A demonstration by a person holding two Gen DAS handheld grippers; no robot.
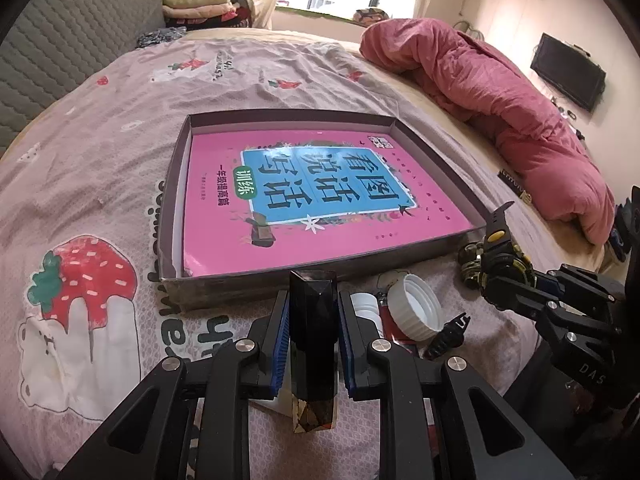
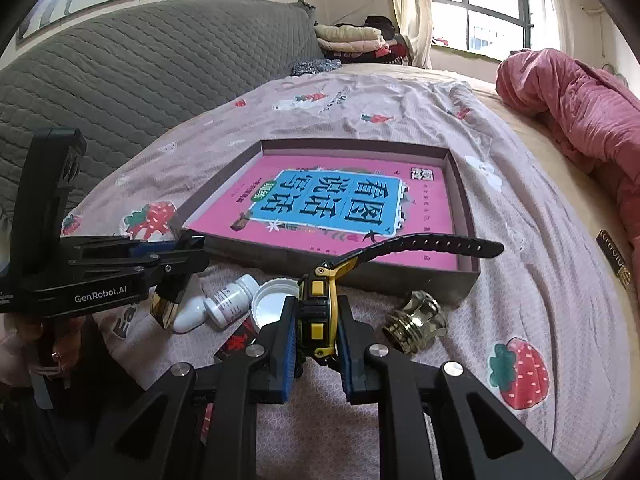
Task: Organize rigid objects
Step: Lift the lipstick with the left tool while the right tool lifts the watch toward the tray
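Bed (image 1: 100, 152) | right wrist only: brass fitting (image 2: 416, 322), pill bottle (image 2: 232, 300)

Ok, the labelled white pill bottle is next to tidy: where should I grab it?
Probably take the pill bottle across its labelled middle, from above: it lies on its side on the bedspread, round body facing up.

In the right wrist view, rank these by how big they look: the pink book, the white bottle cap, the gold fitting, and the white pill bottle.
Largest to smallest, as seen:
1. pink book, by far
2. gold fitting
3. white bottle cap and white pill bottle: too alike to rank, and the right gripper hides part of the cap.
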